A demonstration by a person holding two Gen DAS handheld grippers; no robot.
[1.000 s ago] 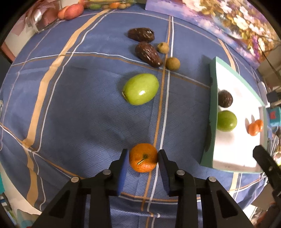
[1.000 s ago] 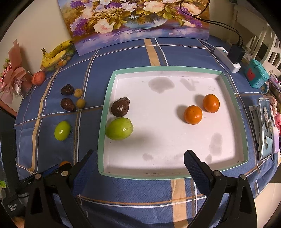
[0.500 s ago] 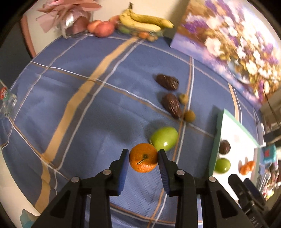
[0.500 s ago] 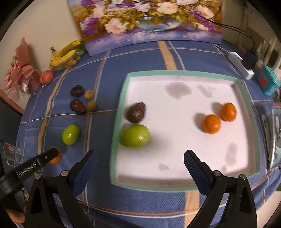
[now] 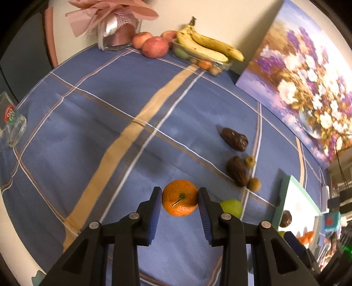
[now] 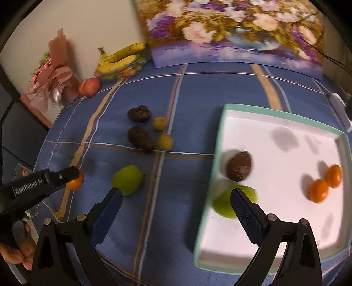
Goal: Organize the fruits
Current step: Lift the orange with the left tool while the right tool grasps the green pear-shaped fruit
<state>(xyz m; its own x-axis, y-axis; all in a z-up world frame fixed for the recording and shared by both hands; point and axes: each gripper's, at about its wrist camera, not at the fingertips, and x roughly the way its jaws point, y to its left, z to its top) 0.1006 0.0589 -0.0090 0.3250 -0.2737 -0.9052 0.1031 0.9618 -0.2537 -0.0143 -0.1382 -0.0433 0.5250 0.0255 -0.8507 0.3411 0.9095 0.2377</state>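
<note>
My left gripper (image 5: 180,201) is shut on an orange tangerine (image 5: 180,200) and holds it above the blue tablecloth; it also shows in the right wrist view (image 6: 76,180). A green fruit (image 6: 127,180) lies on the cloth, with two dark brown fruits (image 6: 140,139) and two small yellowish fruits (image 6: 165,142) beyond it. The white tray with a mint rim (image 6: 216,143) holds a brown fruit (image 6: 239,168), a green fruit (image 6: 224,203) and two tangerines (image 6: 319,190). My right gripper (image 6: 175,199) is open and empty, over the tray's left edge.
Bananas (image 5: 206,46), apples (image 5: 155,46) and a pink gift bouquet (image 5: 114,19) stand at the table's far edge. A flower painting (image 5: 308,88) leans on the wall. A glass (image 5: 12,125) stands at the left edge. A power strip (image 6: 338,100) lies beyond the tray.
My left gripper has lifted the tangerine off the cloth and tilted up, so the table's far edge is in view. My right gripper has shifted left, towards the tray's left rim.
</note>
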